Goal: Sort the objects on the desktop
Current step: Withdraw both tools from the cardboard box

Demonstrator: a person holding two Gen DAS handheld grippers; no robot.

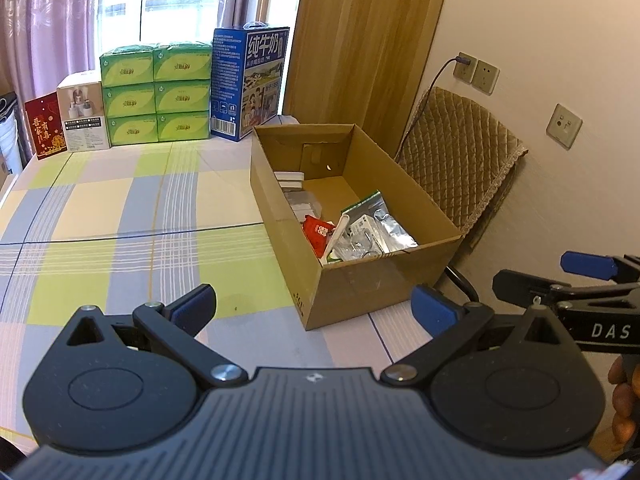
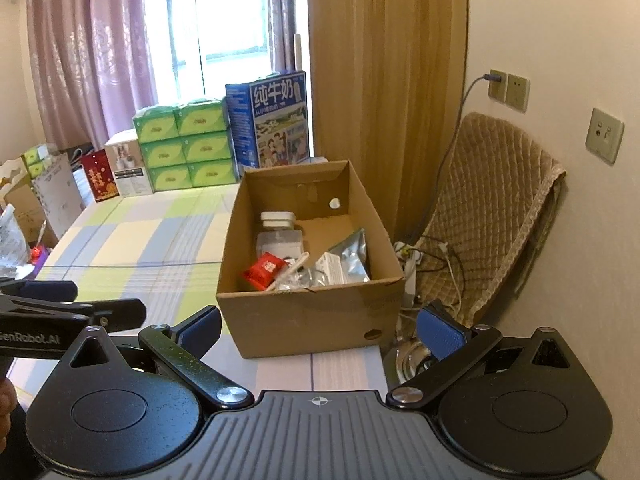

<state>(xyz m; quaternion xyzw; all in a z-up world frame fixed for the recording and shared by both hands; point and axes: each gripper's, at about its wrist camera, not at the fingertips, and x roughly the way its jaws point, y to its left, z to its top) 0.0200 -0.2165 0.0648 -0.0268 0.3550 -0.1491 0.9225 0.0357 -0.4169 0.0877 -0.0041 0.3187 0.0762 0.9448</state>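
Cardboard box point(image 2: 308, 312) at twelve o'clock is looking fully loaded; I'm hovering left gripper point(image 1: 316, 308) and right gripper point(image 2: 320, 330) wide, empty; next I'm hunting leftovers.

Daylight pours through a window point(image 2: 224, 20) hung with mauve curtains point(image 2: 92, 60) — a wood-grain panel point(image 2: 380, 80) stands beside it. On the cream wall point(image 2: 560, 40) sit sockets point(image 2: 508, 89); below leans a quilted chair point(image 2: 492, 200).

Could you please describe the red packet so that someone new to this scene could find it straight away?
Find the open cardboard box on the checked tablecloth, near the wall. The red packet lies inside, near the front left, beside a silver pouch. It is the only red item in the box.
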